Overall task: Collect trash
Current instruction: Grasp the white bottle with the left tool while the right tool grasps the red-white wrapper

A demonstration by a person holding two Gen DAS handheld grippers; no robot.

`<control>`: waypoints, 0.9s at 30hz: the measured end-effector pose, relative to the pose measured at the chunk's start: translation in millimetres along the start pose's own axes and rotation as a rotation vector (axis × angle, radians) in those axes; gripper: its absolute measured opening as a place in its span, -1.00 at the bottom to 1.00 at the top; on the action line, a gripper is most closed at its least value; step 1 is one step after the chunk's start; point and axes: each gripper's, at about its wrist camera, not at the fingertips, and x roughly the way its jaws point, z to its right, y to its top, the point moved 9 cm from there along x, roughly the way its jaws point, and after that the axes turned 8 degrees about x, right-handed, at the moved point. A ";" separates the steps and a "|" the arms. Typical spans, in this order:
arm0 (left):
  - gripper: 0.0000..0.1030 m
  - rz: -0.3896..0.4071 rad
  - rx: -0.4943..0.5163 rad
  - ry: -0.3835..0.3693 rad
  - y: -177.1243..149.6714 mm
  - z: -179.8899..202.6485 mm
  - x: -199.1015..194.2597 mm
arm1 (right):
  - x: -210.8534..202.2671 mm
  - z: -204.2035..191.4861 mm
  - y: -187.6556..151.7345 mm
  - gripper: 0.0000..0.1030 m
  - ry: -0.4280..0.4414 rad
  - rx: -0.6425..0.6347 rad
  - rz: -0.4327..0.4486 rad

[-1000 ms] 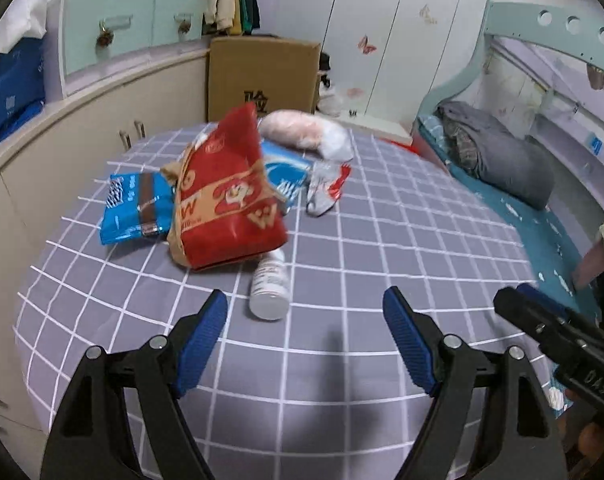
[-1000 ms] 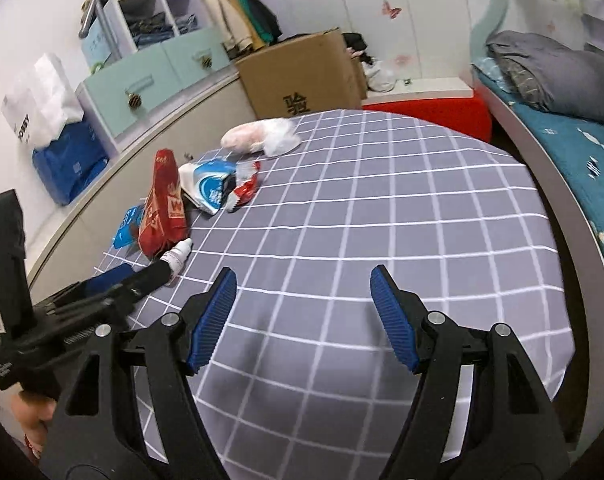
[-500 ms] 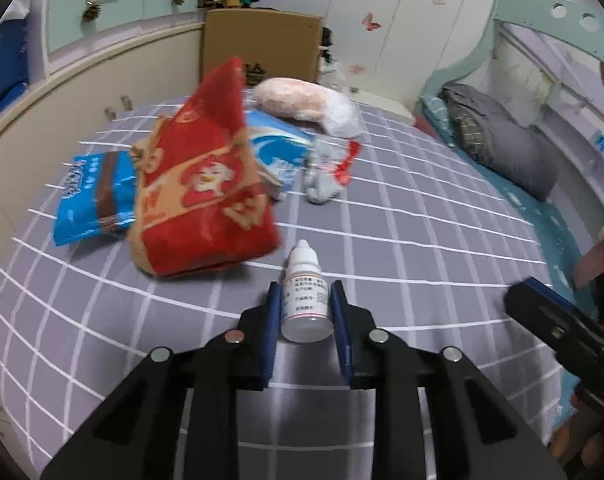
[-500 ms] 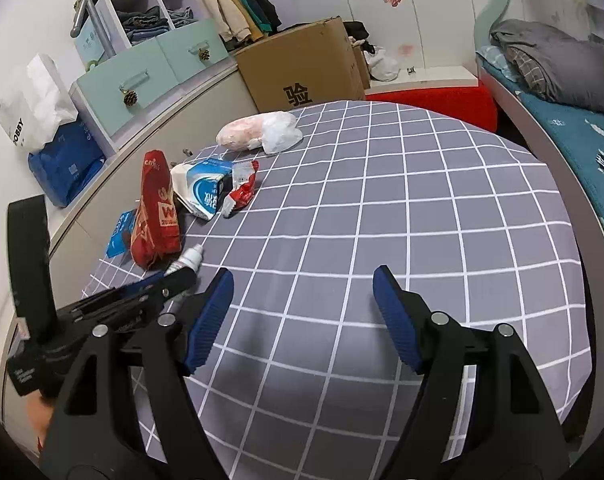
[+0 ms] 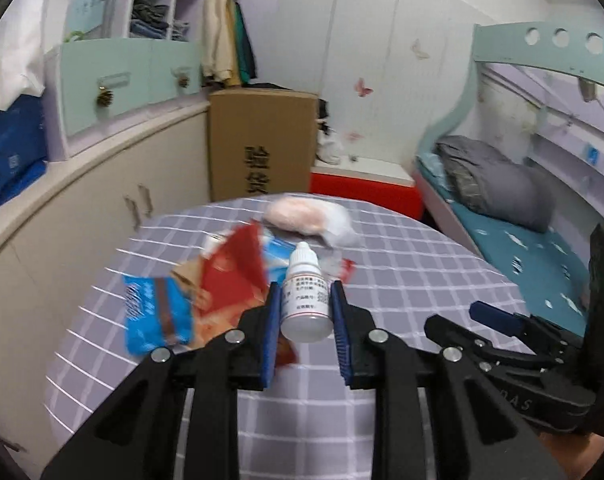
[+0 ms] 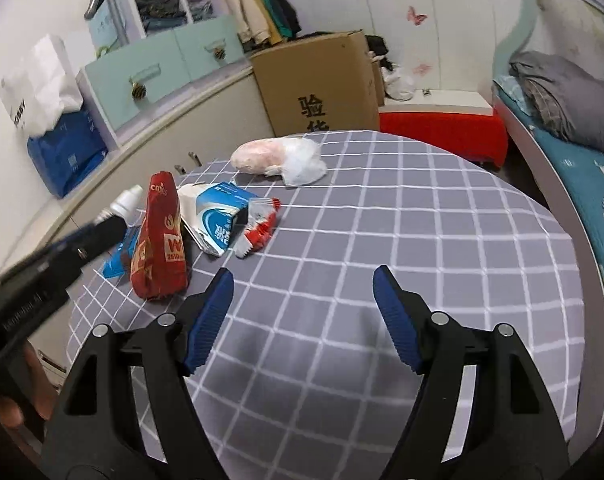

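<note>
My left gripper point(image 5: 304, 300) is shut on a small white dropper bottle point(image 5: 305, 296) and holds it upright above the grey checked table point(image 5: 402, 264). That bottle point(image 6: 123, 202) also shows at the left of the right wrist view, lifted off the cloth. On the table lie a red snack bag point(image 6: 160, 240), a blue wrapper point(image 5: 154, 312), a blue-and-white carton point(image 6: 218, 220), a red-and-white wrapper point(image 6: 258, 228) and a pink bundle in clear plastic point(image 6: 278, 156). My right gripper point(image 6: 302, 292) stands open over bare cloth, nothing between its fingers.
A cardboard box point(image 6: 322, 88) stands behind the table, with a red low bench point(image 6: 442, 128) beside it. Cabinets with teal drawers point(image 6: 158, 76) run along the left. A bed with grey bedding point(image 6: 562, 92) lies to the right. A blue bag point(image 6: 66, 152) sits on the counter.
The left gripper went from open to shut on the dropper bottle that lay on the cloth, then lifted it off the table. The right gripper shifted sideways, still open.
</note>
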 end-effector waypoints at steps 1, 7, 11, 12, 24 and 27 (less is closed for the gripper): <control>-0.53 -0.006 -0.001 0.010 2.3 -5.3 3.7 | 6.6 -4.5 1.4 0.39 0.001 -0.007 -0.008; -0.53 -0.031 -0.028 0.059 5.2 -37.8 21.4 | 56.7 -30.5 11.2 0.38 -0.007 -0.059 -0.075; -0.53 -0.043 -0.037 0.070 3.3 -51.3 29.4 | 90.3 -33.7 15.5 0.29 -0.023 -0.056 -0.119; -0.53 -0.045 -0.039 0.074 3.7 -54.7 32.2 | 95.1 -33.5 15.4 0.22 -0.026 -0.055 -0.125; -0.53 -0.058 -0.076 0.075 3.5 -66.7 43.0 | 111.1 -36.3 18.0 -0.58 -0.030 -0.112 -0.144; -0.53 -0.047 -0.065 0.074 5.2 -59.6 34.0 | 96.9 -25.4 16.4 -0.59 -0.008 -0.075 -0.136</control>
